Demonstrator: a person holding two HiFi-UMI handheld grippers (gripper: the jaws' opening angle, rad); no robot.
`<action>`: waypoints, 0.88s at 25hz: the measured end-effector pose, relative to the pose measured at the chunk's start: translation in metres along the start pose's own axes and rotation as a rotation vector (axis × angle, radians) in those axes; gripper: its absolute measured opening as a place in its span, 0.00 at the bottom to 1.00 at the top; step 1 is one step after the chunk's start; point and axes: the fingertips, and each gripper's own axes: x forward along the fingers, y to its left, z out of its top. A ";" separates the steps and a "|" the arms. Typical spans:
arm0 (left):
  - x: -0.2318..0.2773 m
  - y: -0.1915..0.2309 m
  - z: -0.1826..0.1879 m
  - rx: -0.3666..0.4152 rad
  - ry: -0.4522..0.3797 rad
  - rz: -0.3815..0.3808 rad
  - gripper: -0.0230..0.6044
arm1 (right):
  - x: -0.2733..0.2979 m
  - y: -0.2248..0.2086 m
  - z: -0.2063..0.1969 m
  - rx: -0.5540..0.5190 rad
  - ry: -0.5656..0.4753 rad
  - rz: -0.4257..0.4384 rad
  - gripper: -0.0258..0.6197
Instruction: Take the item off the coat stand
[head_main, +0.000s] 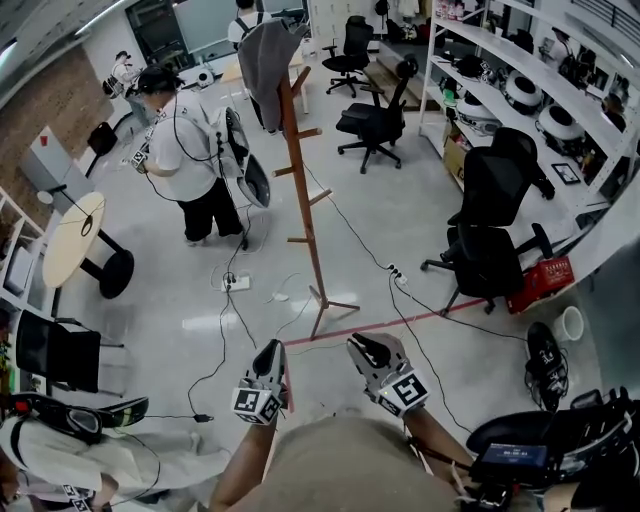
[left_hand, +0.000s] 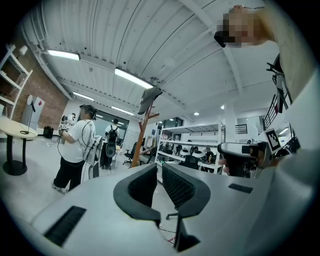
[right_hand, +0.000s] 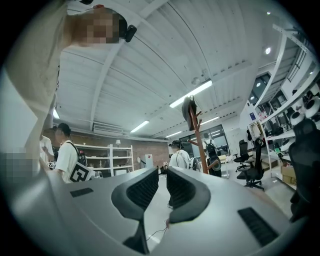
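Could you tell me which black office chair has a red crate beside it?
The black office chair, nearer of two at the white desk: the red crate stands beside it; others have none.

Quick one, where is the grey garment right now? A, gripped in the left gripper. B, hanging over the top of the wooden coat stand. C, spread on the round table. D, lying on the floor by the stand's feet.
B: the grey garment hangs over the top of the wooden coat stand, well away from the left gripper and right gripper, which both hold nothing.
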 end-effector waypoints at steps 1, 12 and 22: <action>-0.001 -0.001 -0.001 0.000 -0.001 0.000 0.07 | -0.001 0.000 -0.001 -0.003 0.001 -0.001 0.12; 0.009 0.011 0.008 0.000 0.001 -0.037 0.07 | 0.025 0.000 0.001 -0.040 0.023 -0.026 0.12; 0.024 0.031 0.025 0.014 0.004 -0.095 0.07 | 0.061 0.001 0.012 -0.047 0.020 -0.057 0.12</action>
